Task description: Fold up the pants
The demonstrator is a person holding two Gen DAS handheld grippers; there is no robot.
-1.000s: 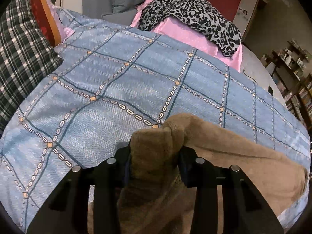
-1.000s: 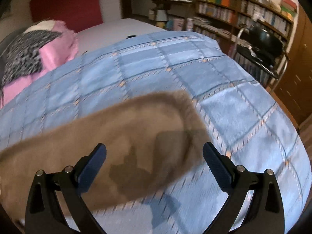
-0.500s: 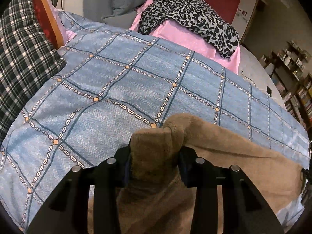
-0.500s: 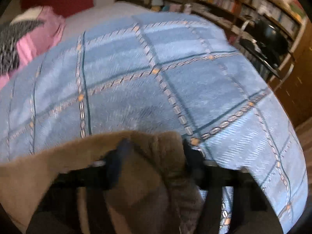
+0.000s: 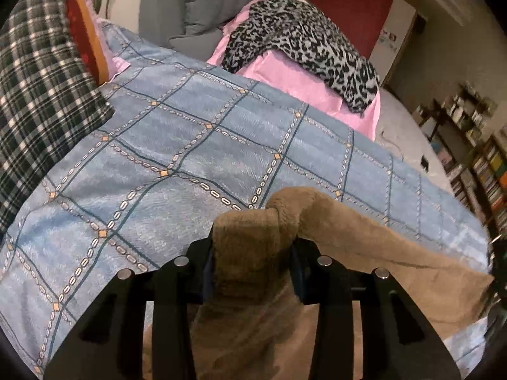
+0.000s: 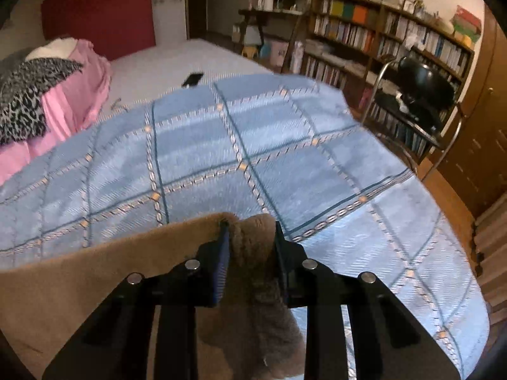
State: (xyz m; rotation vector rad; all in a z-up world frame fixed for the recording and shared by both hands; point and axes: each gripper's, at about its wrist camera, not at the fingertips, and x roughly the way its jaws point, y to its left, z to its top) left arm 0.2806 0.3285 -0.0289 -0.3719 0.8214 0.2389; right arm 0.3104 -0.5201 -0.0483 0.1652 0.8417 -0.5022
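Over the blue checked bedspread [image 5: 196, 145], with bookshelves [image 6: 389, 38] lining the far wall, the left gripper [image 5: 252, 253] and right gripper [image 6: 250, 247] are each clamping their jaws on the brown fleece pants [image 5: 364, 247].

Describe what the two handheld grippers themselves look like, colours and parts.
Both the left gripper and right gripper are matte black, with angular linkage bars that have cut-out slots and round silver pins at the joints. The fingers carry blue pads on their inner faces. No cables, markings, hands or sleeves show.
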